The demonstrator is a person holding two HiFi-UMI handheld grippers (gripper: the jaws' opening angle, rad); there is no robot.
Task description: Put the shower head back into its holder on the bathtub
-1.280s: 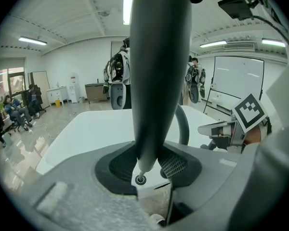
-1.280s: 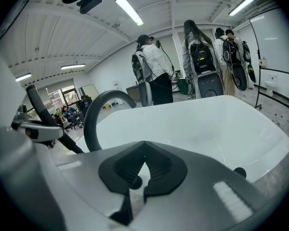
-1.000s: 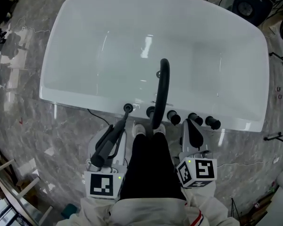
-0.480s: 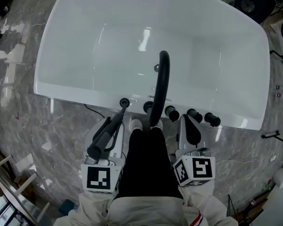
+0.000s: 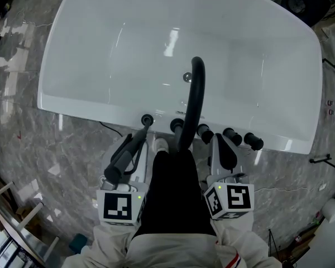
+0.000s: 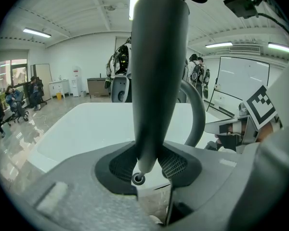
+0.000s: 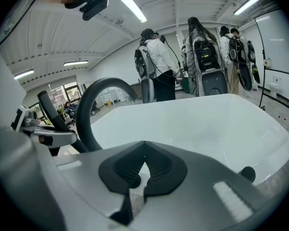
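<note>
**Insertion step.** The left claw [image 6: 147,163] grasps the shower head [image 6: 159,57] by its handle, with the jaws set wide and the pads pressing on both sides. In the head view the narrow end points toward 1 o'clock at the holder [image 5: 147,119], a ring on the near rim of the tub [image 5: 67,106]. Whether the end has entered cannot be told. The likely next move is to slide the handle down along its own axis until it seats, then release. The right claw [image 5: 222,149] is clenched and empty, at 4 o'clock from the holder
</note>
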